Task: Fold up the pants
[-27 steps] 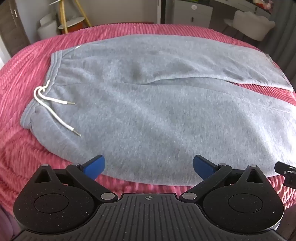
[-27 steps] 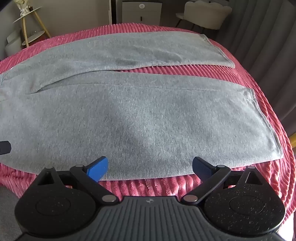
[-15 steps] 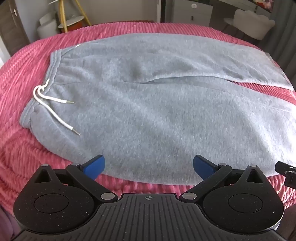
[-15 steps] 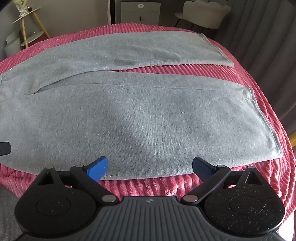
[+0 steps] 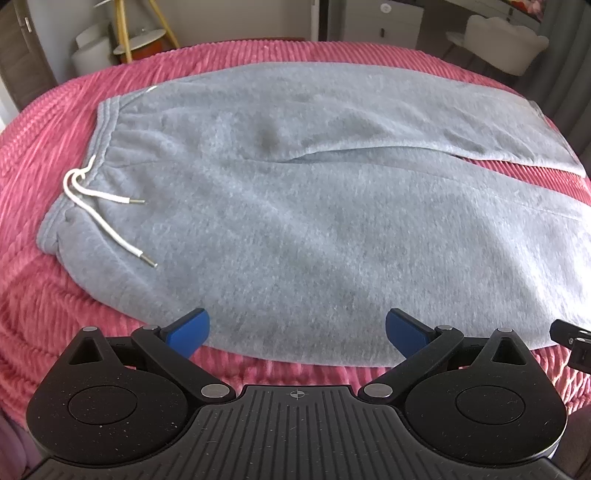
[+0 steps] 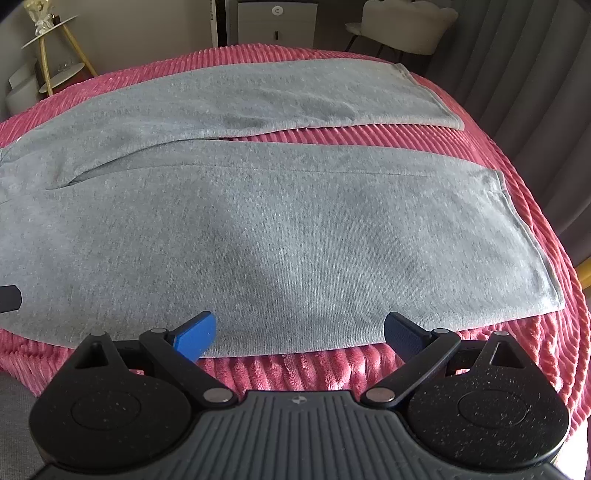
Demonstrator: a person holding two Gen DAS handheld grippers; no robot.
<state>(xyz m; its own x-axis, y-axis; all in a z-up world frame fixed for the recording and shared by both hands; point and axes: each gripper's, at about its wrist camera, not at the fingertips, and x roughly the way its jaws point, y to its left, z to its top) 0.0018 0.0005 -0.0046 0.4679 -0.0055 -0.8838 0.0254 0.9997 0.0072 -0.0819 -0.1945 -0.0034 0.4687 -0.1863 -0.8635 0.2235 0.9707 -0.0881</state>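
Both grippers, left (image 5: 297,328) and right (image 6: 300,330), gape wide and empty over the near edge of soft, limp pants (image 5: 314,206) spread on the bedspread (image 5: 44,314); we judge that edge the grip.

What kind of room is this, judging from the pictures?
Most likely a bedroom at home: grey pants lie spread on a pink ribbed bedspread, with a cushioned chair, a white cabinet and grey curtains behind.
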